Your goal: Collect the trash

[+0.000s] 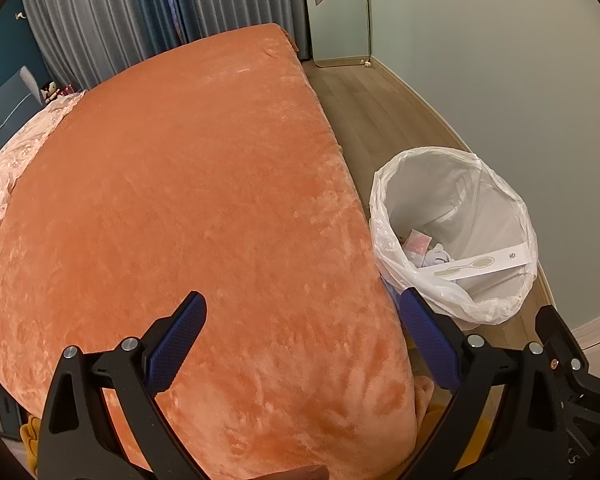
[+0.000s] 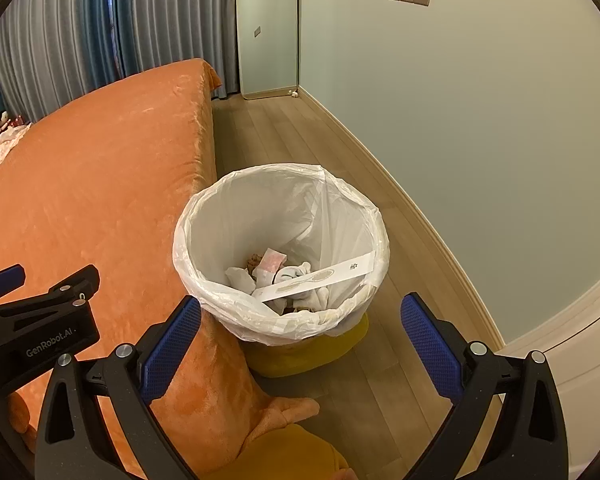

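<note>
A yellow trash bin with a white plastic liner (image 2: 204, 220) stands on the floor beside the bed; it also shows in the left wrist view (image 1: 384, 200). Inside lie crumpled tissues (image 2: 296, 276), a pink wrapper (image 2: 272, 261) and a long white paper strip (image 2: 320, 276), which also shows in the left wrist view (image 1: 484, 264). My right gripper (image 2: 300, 320) is open and empty, just above the bin's near rim. My left gripper (image 1: 300, 316) is open and empty over the bed's near corner. No loose trash shows on the bed.
An orange plush blanket (image 1: 180, 200) covers the bed, hanging down at the corner (image 2: 220, 392). A pink quilt (image 1: 16, 160) lies at its far left. Wooden floor (image 2: 284, 140) runs between bed and wall (image 2: 460, 120). Curtains (image 1: 120, 12) hang behind.
</note>
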Action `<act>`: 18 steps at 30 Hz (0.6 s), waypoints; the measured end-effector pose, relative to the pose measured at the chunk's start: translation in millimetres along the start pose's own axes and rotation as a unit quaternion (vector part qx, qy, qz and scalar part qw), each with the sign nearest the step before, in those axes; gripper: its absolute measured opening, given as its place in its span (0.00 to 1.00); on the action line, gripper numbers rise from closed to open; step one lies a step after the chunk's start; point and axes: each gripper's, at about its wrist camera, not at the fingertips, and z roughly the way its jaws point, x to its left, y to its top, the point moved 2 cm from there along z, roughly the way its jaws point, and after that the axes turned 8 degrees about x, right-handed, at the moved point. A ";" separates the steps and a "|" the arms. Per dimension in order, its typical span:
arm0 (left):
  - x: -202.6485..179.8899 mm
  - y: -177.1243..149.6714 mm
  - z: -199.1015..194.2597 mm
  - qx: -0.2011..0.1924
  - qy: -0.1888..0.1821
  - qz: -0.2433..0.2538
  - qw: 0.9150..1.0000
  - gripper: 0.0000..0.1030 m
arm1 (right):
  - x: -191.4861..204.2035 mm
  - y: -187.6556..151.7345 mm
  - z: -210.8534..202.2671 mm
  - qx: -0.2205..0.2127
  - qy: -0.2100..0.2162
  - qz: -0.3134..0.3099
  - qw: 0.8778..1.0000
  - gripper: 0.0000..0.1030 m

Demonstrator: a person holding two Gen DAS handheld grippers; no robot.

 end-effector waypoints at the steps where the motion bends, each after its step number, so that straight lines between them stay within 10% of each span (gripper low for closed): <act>1: -0.4 -0.4 0.2 0.000 0.001 0.001 1.000 0.90 | 0.3 -0.6 0.3 0.001 0.000 0.000 1.000 0.93; 18: -1.3 -3.4 0.7 0.001 0.001 -0.004 1.000 0.90 | -0.3 -6.3 5.0 0.005 0.001 0.004 1.000 0.93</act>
